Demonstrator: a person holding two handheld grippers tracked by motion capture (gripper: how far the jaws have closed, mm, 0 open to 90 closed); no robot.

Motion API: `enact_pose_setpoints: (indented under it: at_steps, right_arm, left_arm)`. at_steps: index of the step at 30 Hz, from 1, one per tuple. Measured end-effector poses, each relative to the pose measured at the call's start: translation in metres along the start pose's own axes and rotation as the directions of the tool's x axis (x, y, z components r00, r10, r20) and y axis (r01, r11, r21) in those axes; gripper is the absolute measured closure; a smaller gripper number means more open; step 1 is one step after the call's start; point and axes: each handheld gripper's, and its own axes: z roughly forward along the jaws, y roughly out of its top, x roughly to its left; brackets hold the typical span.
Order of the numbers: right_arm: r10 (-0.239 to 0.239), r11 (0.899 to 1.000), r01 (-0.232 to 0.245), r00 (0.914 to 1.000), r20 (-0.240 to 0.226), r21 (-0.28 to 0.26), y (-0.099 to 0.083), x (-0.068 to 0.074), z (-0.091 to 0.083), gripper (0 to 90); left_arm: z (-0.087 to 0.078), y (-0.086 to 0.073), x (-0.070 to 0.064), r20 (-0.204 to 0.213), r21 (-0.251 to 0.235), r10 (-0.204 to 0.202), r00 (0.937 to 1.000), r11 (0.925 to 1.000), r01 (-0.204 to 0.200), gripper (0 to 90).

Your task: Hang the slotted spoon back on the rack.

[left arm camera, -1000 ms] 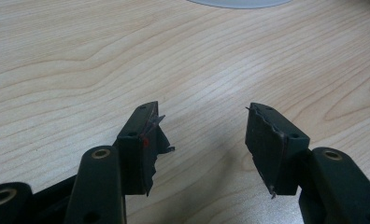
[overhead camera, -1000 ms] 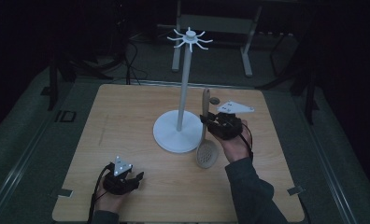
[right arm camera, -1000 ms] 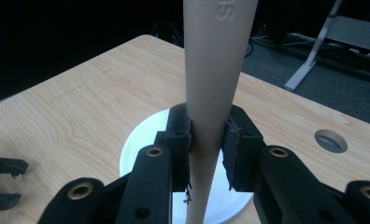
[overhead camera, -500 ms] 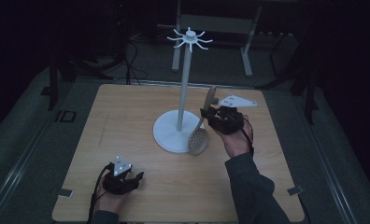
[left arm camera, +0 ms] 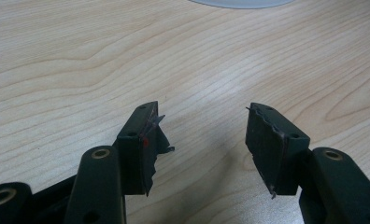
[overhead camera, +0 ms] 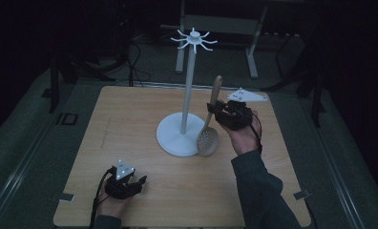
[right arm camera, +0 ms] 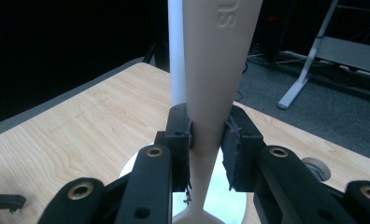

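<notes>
Dark room surrounds a wooden table [overhead camera: 130,143]. Right gripper [overhead camera: 215,110] clamps the slotted spoon [overhead camera: 209,138] just right of the hook stand [overhead camera: 186,95]; likely next, raise it toward a hook. Left gripper [overhead camera: 140,183] rests wide, empty.

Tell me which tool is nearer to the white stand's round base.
Right. The right tool, shut on the slotted spoon, is held just beside the base, at its right edge. The left tool rests open near the table's front edge, farther off.
</notes>
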Motion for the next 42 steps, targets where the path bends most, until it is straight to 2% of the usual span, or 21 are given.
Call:
enact_pose_setpoints:
  at_steps: [9, 15, 27, 42]
  right_arm:
    - [0.007, 1.0, -0.007, 1.0, 0.004, -0.027, 0.006, -0.002, -0.002, 73.5]
    - [0.023, 0.998, -0.023, 0.9997, -0.011, -0.051, 0.011, -0.004, -0.004, 73.5]
    - [0.023, 0.996, -0.025, 0.9995, -0.021, -0.081, 0.027, -0.006, -0.006, 73.4]
    - [-0.007, 0.995, 0.004, 0.9994, -0.033, -0.097, 0.054, -0.002, -0.001, 73.4]
  left_arm:
    - [-0.001, 0.0, 0.0, -0.001, -0.002, 0.001, 1.0, 1.0, -0.001, 45.0]
    - [0.0, 0.0, 0.0, -0.001, -0.001, 0.002, 1.0, 1.0, -0.002, 45.0]
    - [0.0, 0.0, 0.0, -0.003, -0.003, 0.001, 1.0, 1.0, -0.001, 45.0]
    - [-0.001, 0.0, 0.001, -0.003, -0.002, 0.0, 1.0, 1.0, 0.0, 45.0]
